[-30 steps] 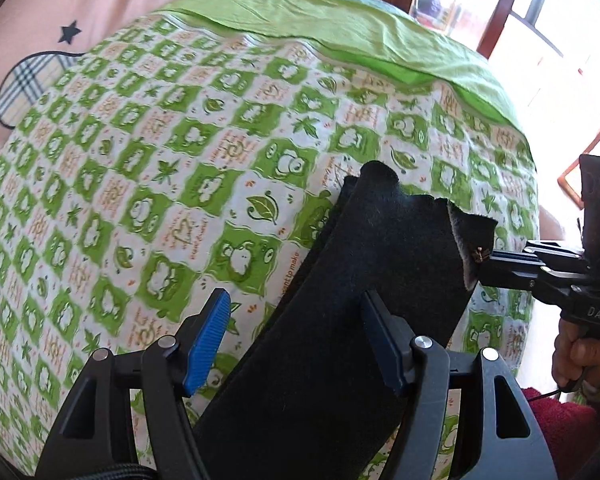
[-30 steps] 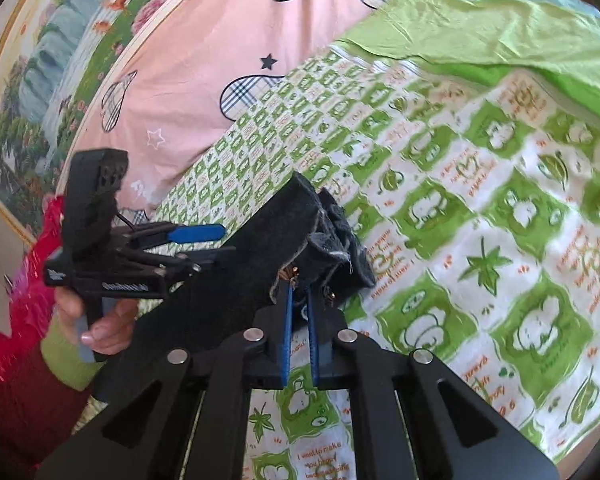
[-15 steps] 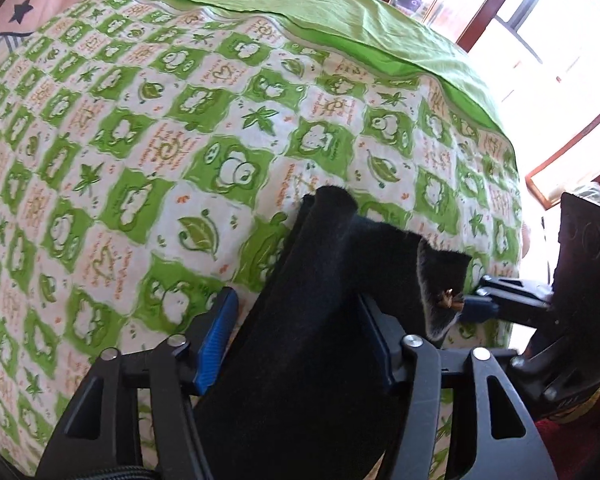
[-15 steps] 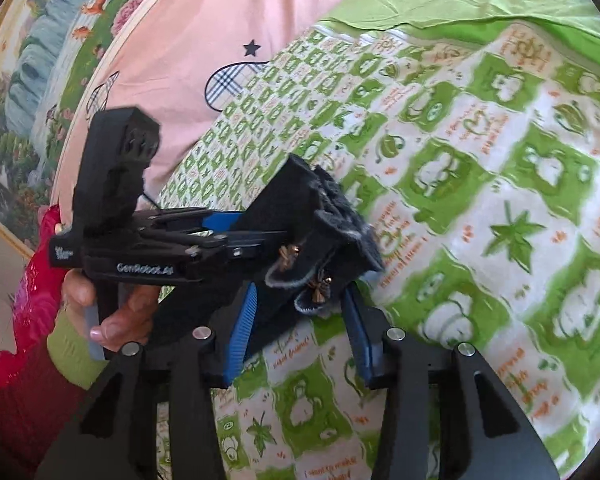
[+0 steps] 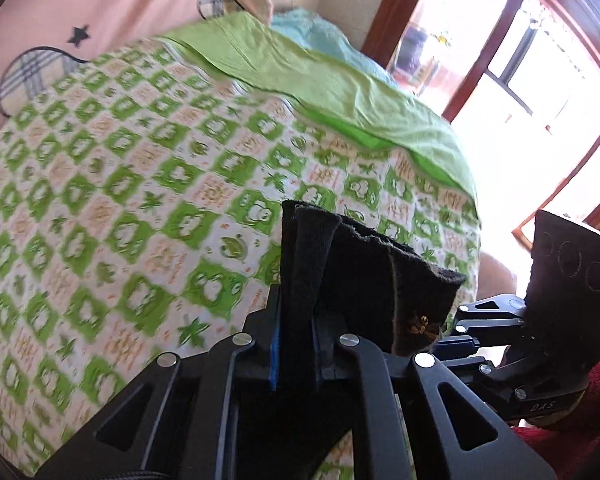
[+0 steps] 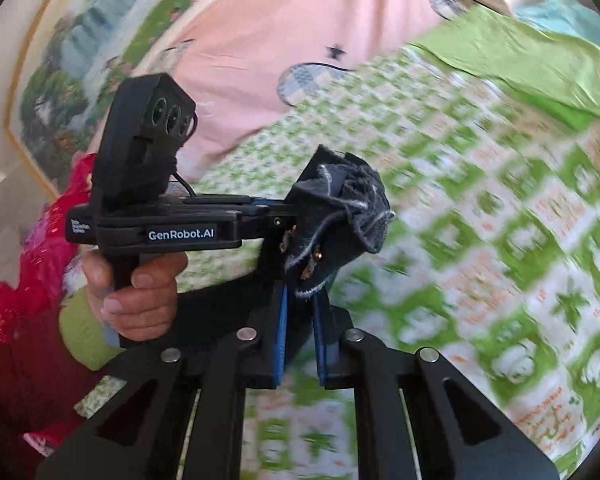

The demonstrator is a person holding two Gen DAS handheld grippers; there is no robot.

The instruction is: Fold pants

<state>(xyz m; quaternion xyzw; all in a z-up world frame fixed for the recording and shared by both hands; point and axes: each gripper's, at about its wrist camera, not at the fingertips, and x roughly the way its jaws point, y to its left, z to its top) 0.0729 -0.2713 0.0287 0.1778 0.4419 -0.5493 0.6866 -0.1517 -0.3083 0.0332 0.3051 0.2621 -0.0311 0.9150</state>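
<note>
The black pants [image 5: 364, 280] are held up above the bed, bunched into folds at their top edge. My left gripper [image 5: 296, 344] is shut on one end of that edge. My right gripper [image 6: 300, 320] is shut on the other end, where the pants [image 6: 340, 216] show small gold ornaments. In the right wrist view the left gripper [image 6: 276, 212] comes in from the left, clamped on the cloth. In the left wrist view the right gripper [image 5: 452, 344] sits just to the right. The two grippers are close together.
A green and white patterned bedsheet [image 5: 140, 208] lies below the pants. A plain green cover [image 5: 320, 80] lies at the far end. A pink sheet [image 6: 260, 32] lies to the left. A bright window [image 5: 540, 80] stands at the right.
Both grippers were open around the pants half a second ago and have closed on the top edge. The pants have been lifted and the cameras tilted upward.
</note>
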